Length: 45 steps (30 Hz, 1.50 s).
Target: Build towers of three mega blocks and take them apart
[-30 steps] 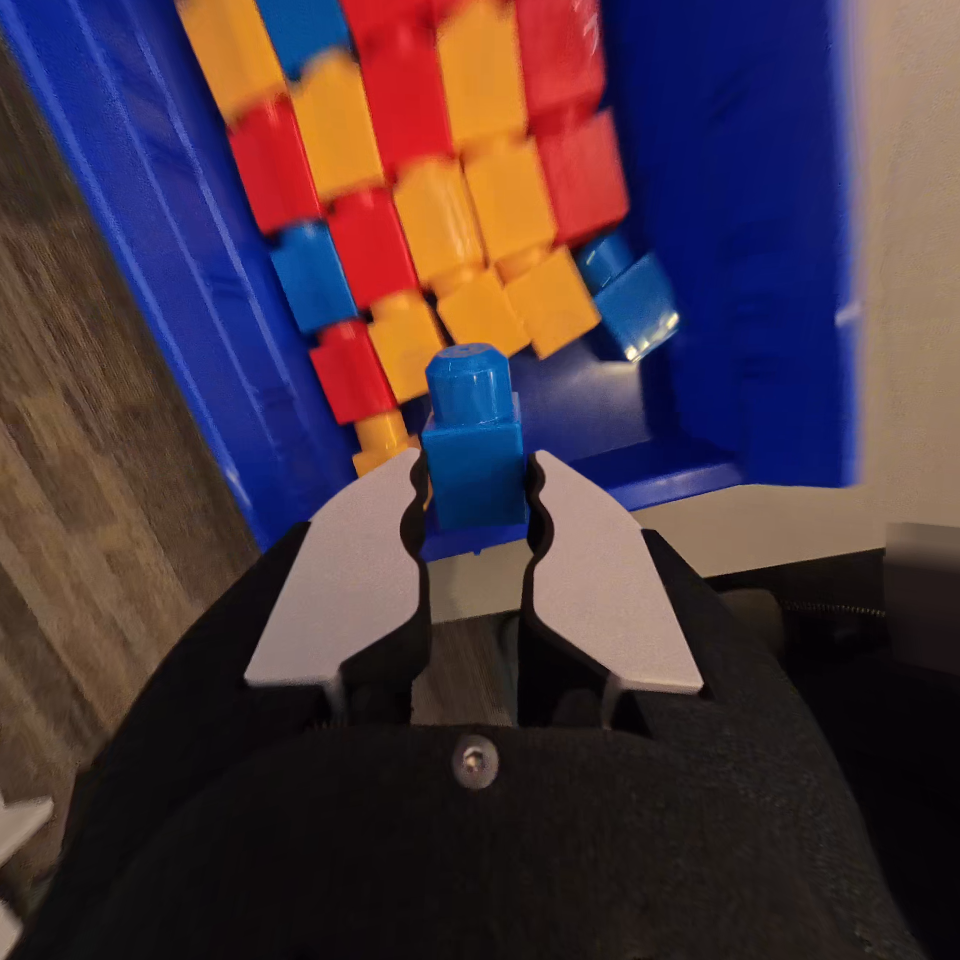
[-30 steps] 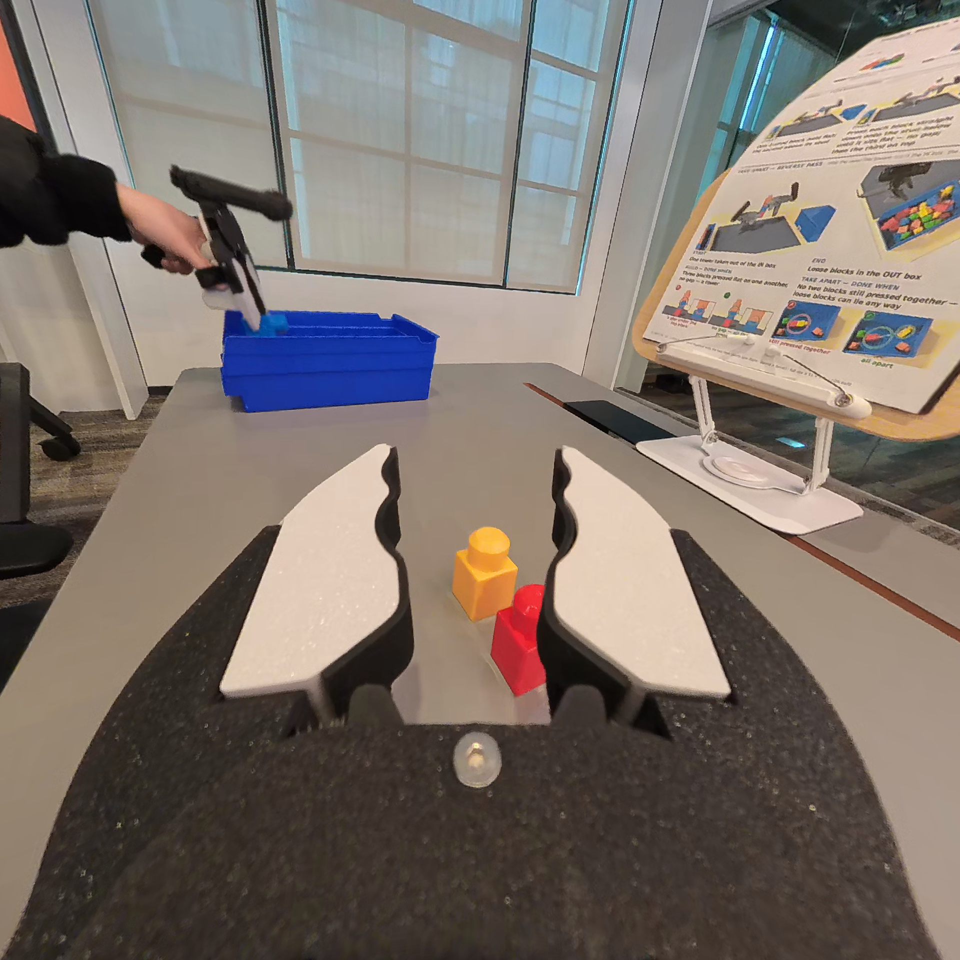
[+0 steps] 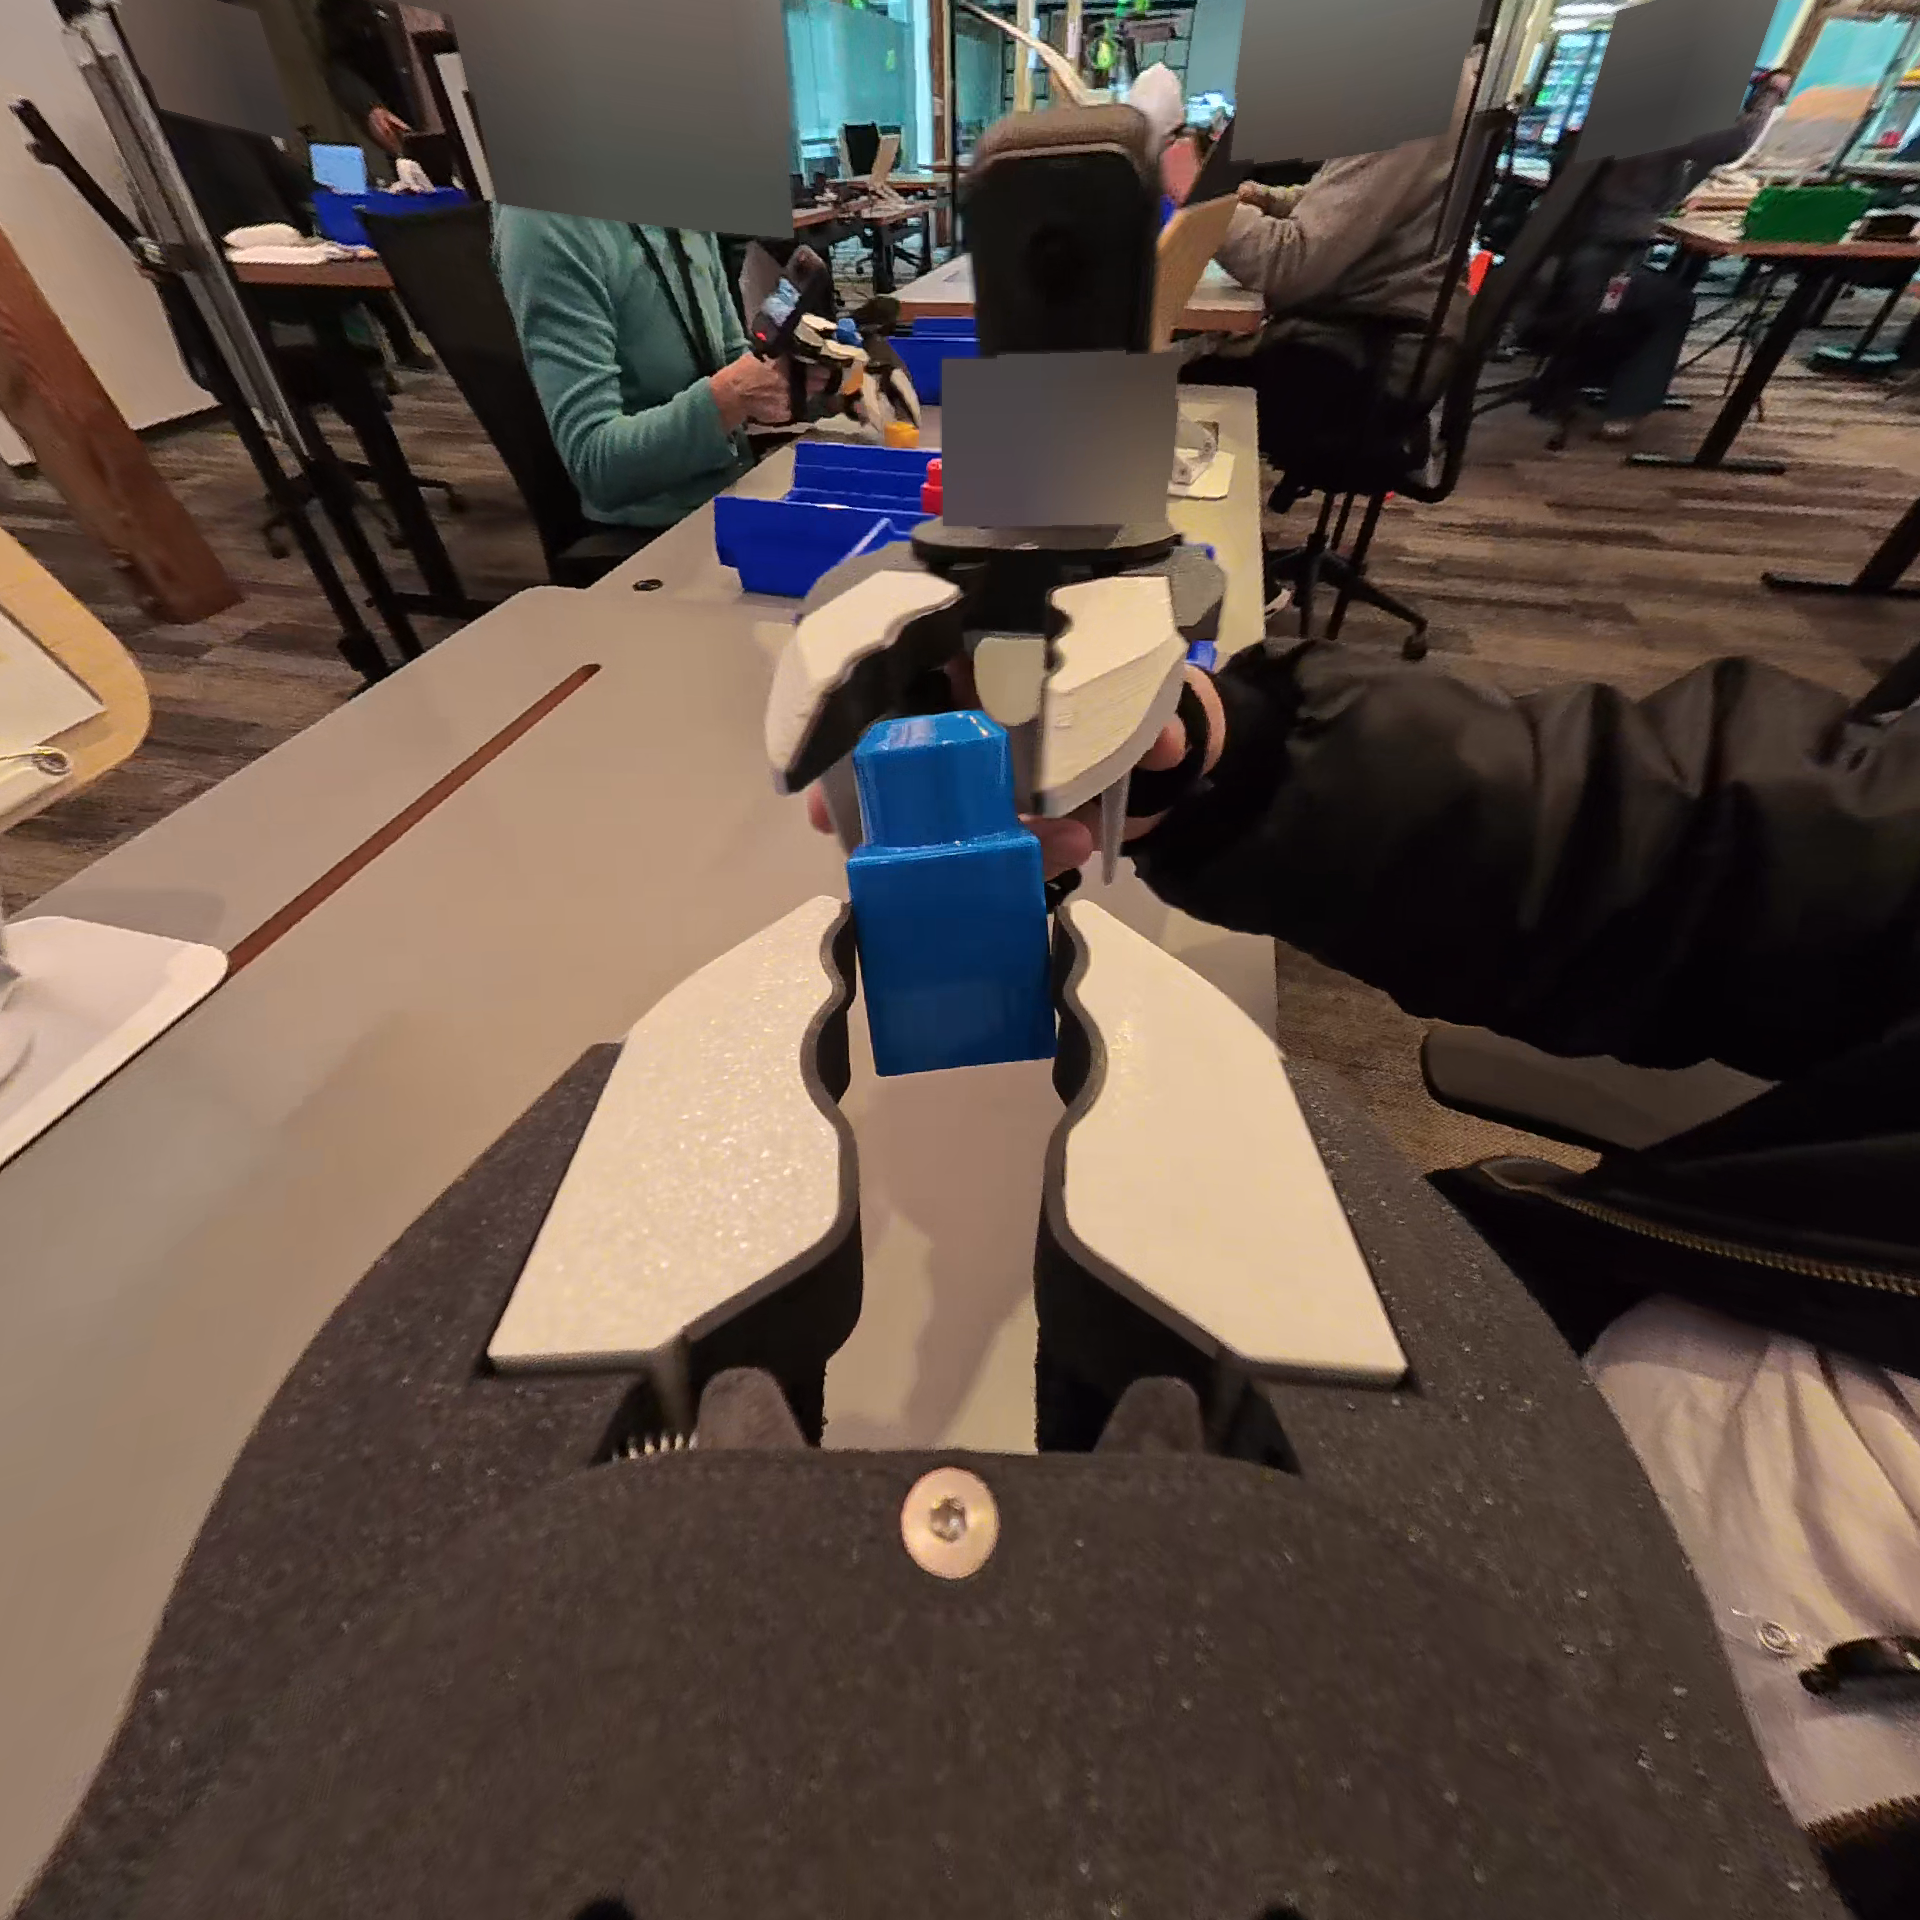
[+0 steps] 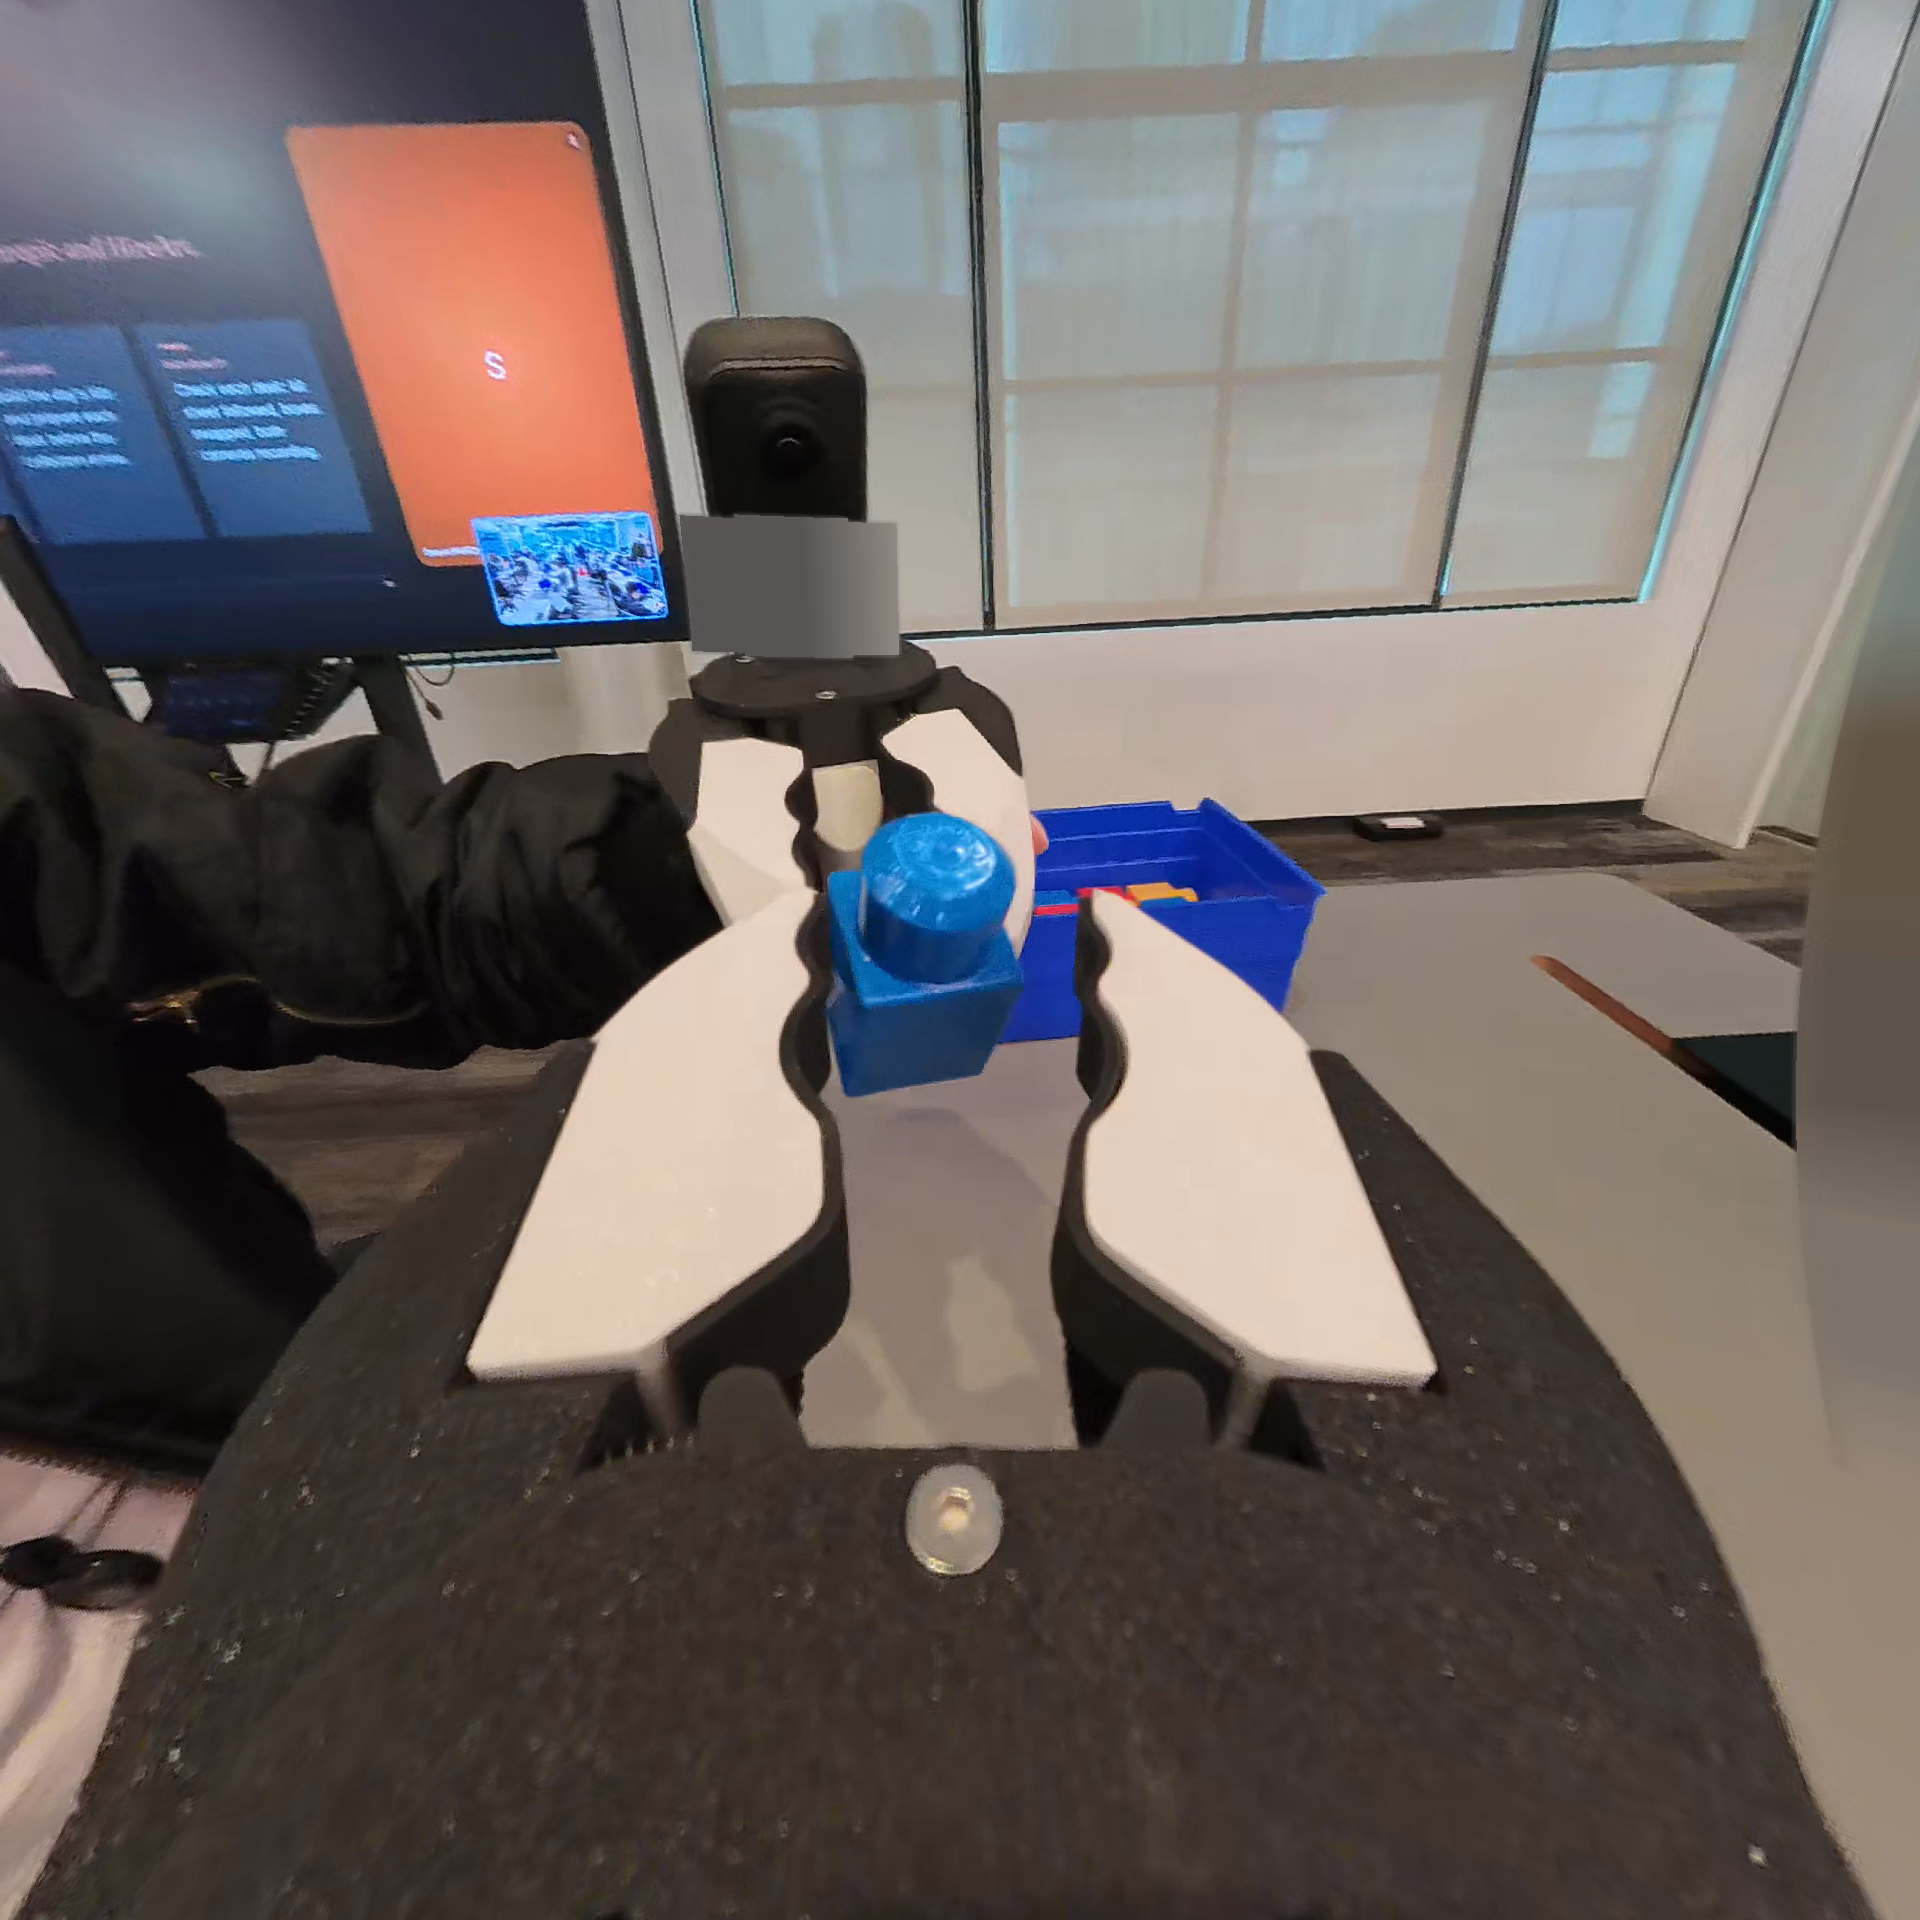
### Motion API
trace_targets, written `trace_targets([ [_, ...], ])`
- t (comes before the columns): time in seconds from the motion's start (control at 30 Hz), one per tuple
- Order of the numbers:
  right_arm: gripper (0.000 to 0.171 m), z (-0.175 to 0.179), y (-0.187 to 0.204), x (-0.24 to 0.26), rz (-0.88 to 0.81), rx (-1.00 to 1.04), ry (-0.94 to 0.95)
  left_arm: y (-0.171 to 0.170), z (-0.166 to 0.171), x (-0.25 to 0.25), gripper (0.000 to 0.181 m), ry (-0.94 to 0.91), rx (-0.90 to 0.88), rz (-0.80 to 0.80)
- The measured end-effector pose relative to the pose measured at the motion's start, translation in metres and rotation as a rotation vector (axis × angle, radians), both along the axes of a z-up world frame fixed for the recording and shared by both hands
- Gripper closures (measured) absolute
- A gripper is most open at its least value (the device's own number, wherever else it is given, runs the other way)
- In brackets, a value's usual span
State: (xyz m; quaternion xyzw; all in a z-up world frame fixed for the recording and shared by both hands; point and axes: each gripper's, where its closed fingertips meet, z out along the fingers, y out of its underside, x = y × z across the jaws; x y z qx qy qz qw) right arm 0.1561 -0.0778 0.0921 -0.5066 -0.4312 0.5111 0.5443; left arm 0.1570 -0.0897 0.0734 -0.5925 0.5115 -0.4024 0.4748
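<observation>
Left hand-held gripper [image 3: 951, 961] holds blue block [image 3: 948, 956] above grey table [image 3: 312, 1039].

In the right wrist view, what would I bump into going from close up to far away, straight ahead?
Right tongs → blue block held by the left tongs → blue bin with blocks inside → window.

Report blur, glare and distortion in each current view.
Left wrist view: blue block and left gripper sharp, light sheen on the block's stud, room lines bowed by the wide-angle lens. Right wrist view: screen soft and blurred, windows bright, a blurry grey smear along the right edge, blue bin fairly clear.
</observation>
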Motion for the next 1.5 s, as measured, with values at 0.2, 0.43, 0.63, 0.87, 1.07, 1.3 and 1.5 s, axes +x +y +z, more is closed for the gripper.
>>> trace_targets([
  [0.2, 0.142, -0.011, -0.008, 0.0, 0.071, -0.011, -0.011, -0.002, -0.014, 0.007, 0.146, 0.025, 0.043, -0.005],
  [0.43, 0.143, -0.094, 0.041, 0.092, -0.254, 0.07, -0.339, 0.033, -0.097, -0.008, 0.138, 0.198, 0.044, 0.15],
  [0.63, 0.143, -0.17, 0.074, 0.167, -0.403, 0.004, -0.537, 0.072, -0.164, -0.018, 0.139, 0.371, 0.067, 0.242],
  [0.87, 0.142, -0.201, 0.085, 0.187, -0.43, -0.028, -0.591, 0.097, -0.196, 0.036, 0.126, 0.419, -0.003, 0.174],
  [1.07, 0.143, -0.213, 0.085, 0.196, -0.433, -0.024, -0.612, 0.12, -0.208, 0.075, 0.125, 0.408, -0.026, 0.165],
  [1.3, 0.143, -0.216, 0.083, 0.196, -0.414, -0.005, -0.622, 0.125, -0.223, 0.095, 0.127, 0.427, -0.03, 0.147],
  [1.5, 0.142, -0.216, 0.083, 0.196, -0.417, 0.011, -0.633, 0.13, -0.223, 0.099, 0.143, 0.43, -0.03, 0.152],
])
